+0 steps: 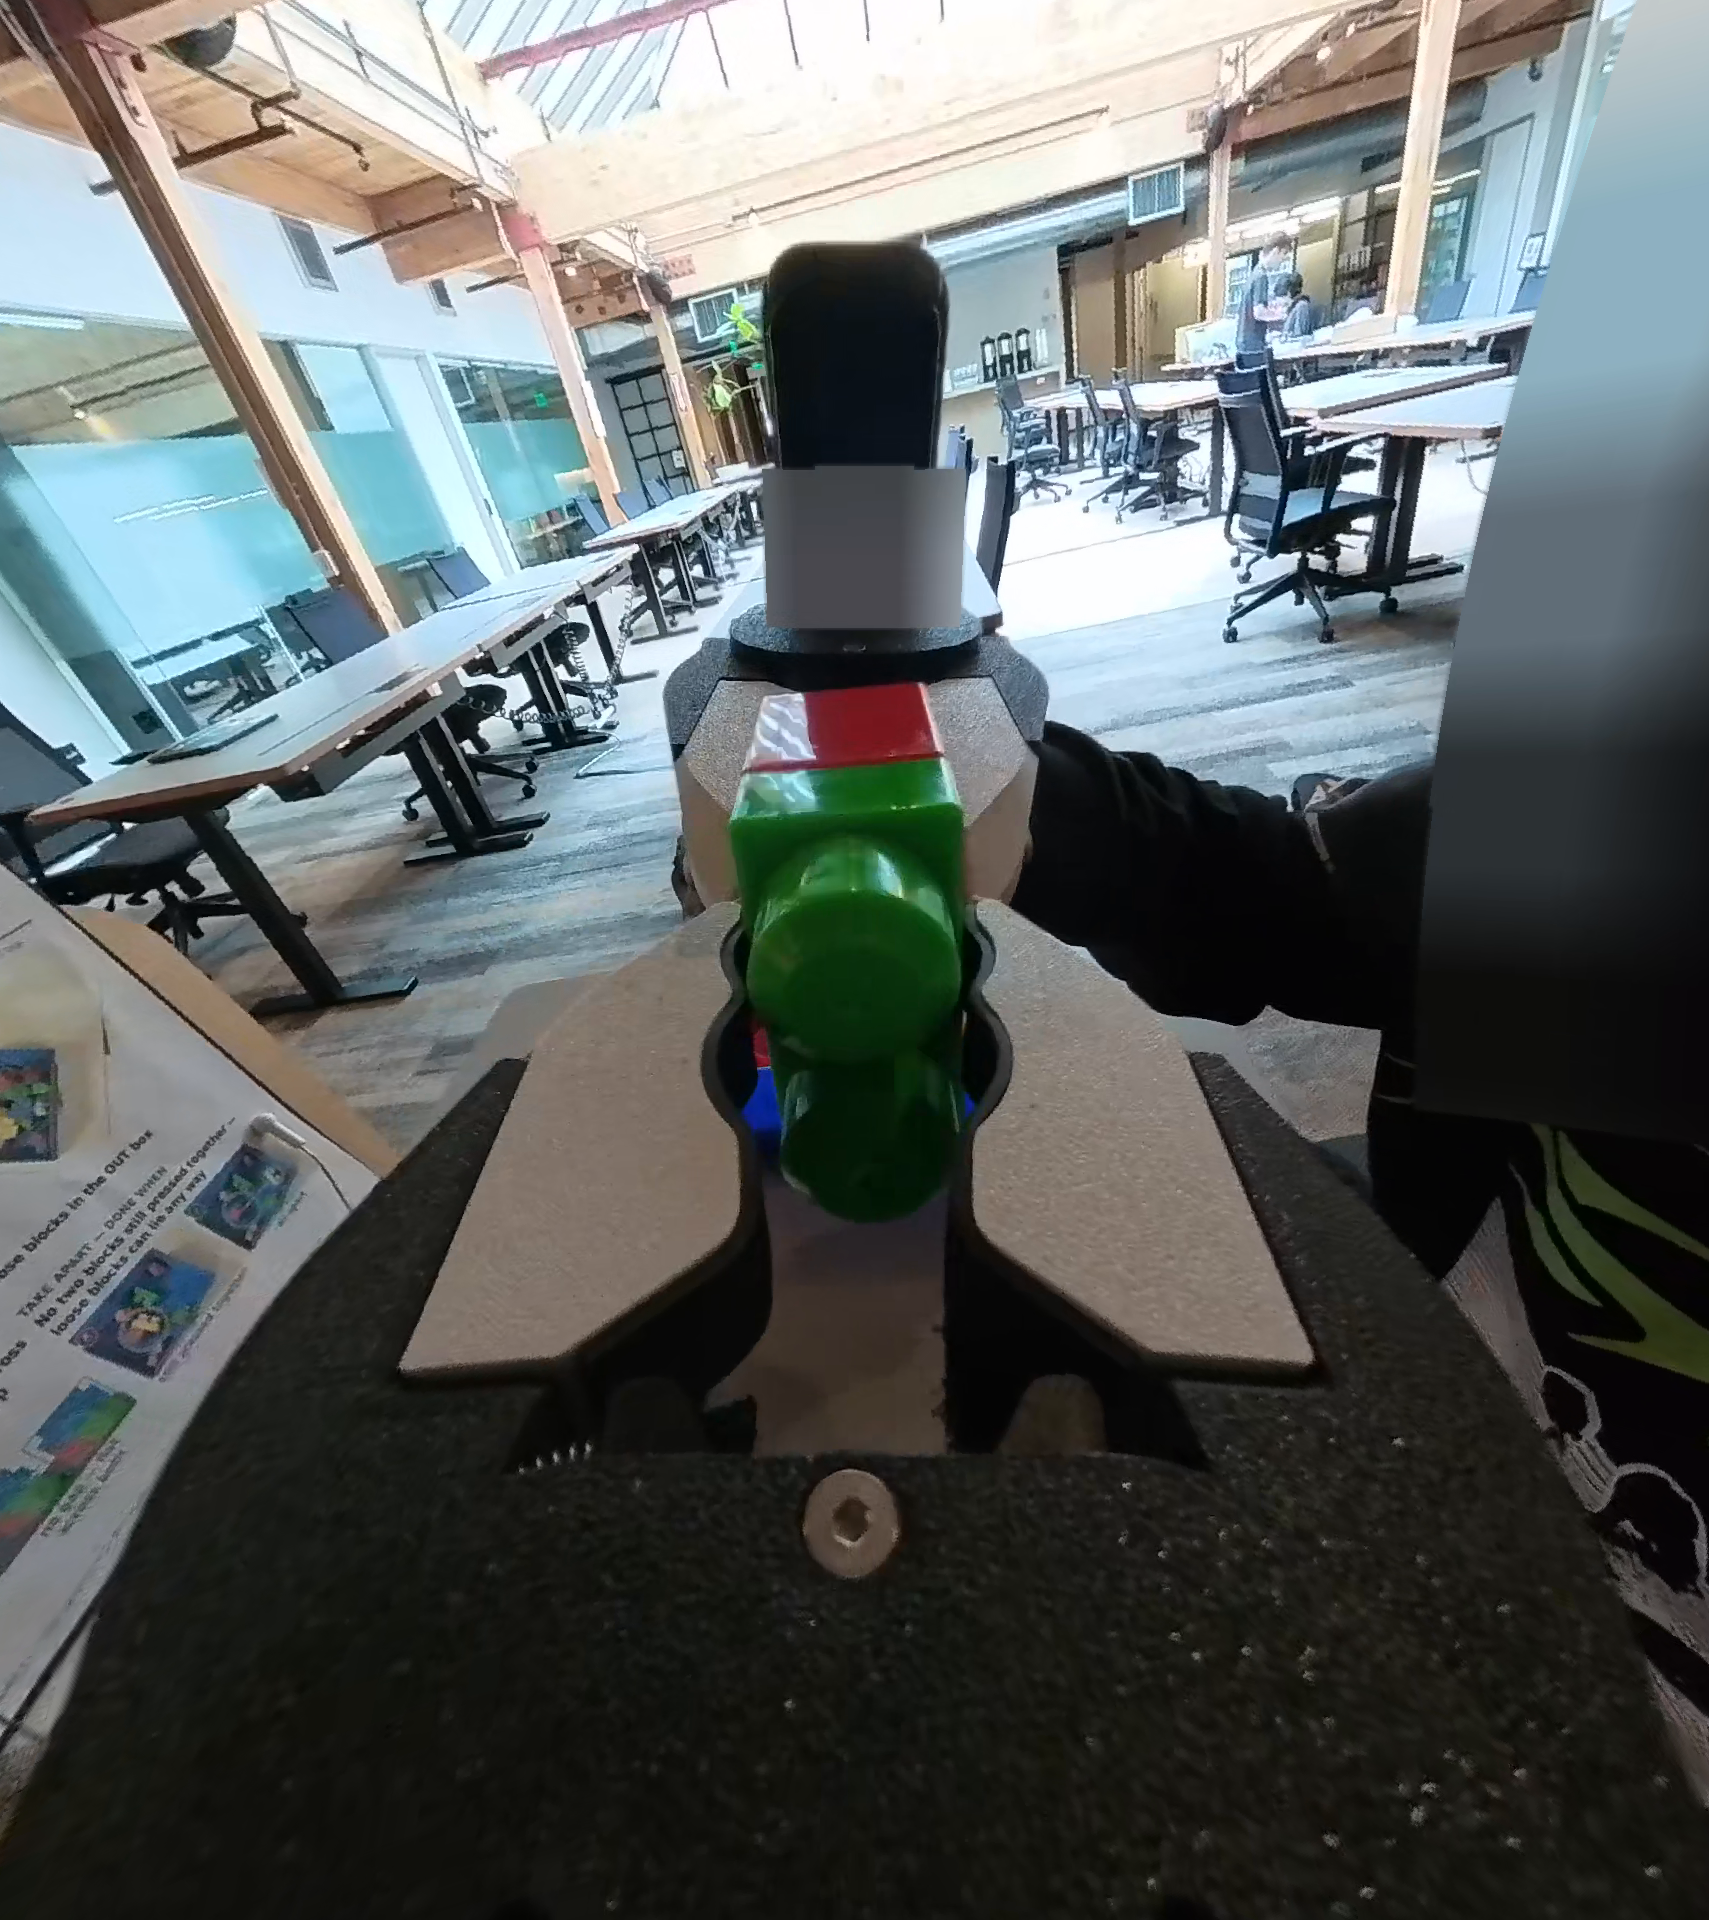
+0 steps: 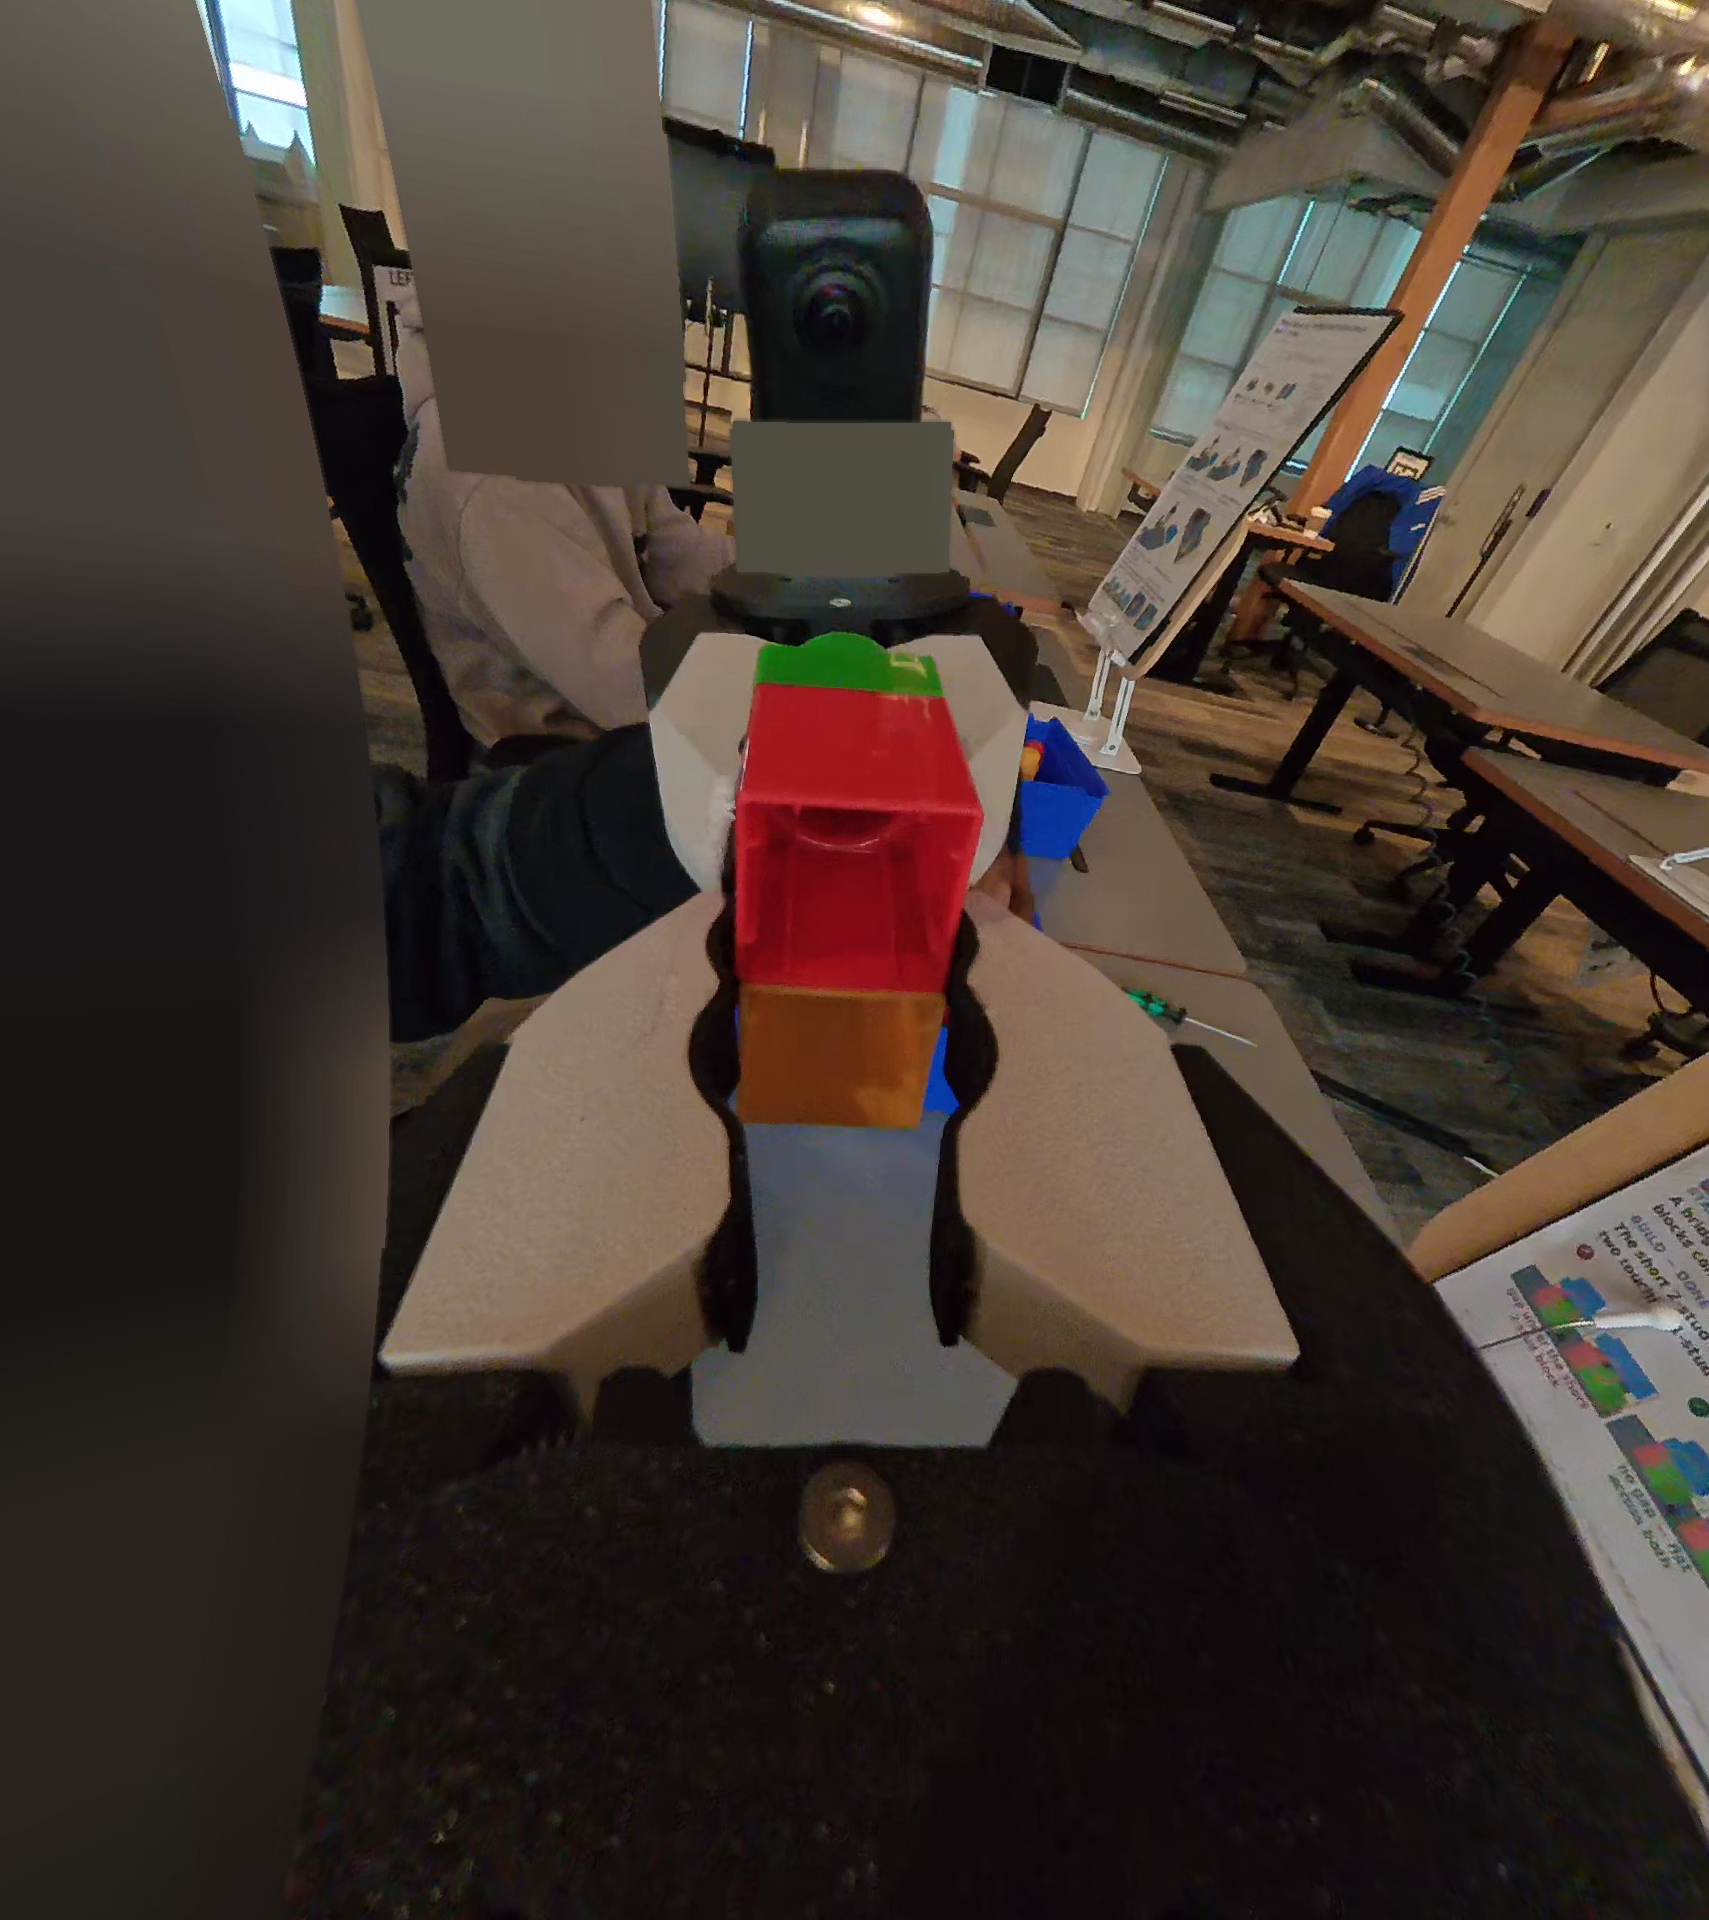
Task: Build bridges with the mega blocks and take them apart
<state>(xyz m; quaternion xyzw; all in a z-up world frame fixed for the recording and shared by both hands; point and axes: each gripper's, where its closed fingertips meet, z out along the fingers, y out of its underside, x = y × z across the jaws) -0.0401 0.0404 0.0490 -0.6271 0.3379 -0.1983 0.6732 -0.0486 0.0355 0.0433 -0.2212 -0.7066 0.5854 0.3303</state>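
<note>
Both grippers face each other in mid-air and hold one stack of mega blocks between them. My left gripper (image 1: 855, 935) is shut on the green block (image 1: 850, 862), whose studs point at the camera. A red block (image 1: 871, 722) sits behind it and a blue block (image 1: 762, 1112) shows below. My right gripper (image 2: 845, 914) is shut on the red block (image 2: 850, 831), whose hollow underside faces the camera. An orange block (image 2: 829, 1055) sits under it, with a blue block (image 2: 938, 1070) beside and the green block (image 2: 839, 660) beyond.
Printed instruction sheets on boards stand at the left (image 1: 50, 1247) and right (image 2: 1681, 1403). A blue bin (image 2: 1058, 800) with blocks and a green-handled screwdriver (image 2: 1172, 1013) lie on the table. A dark sleeve (image 1: 1193, 883) reaches in. A seated person in grey (image 2: 517, 603), desks and chairs lie beyond.
</note>
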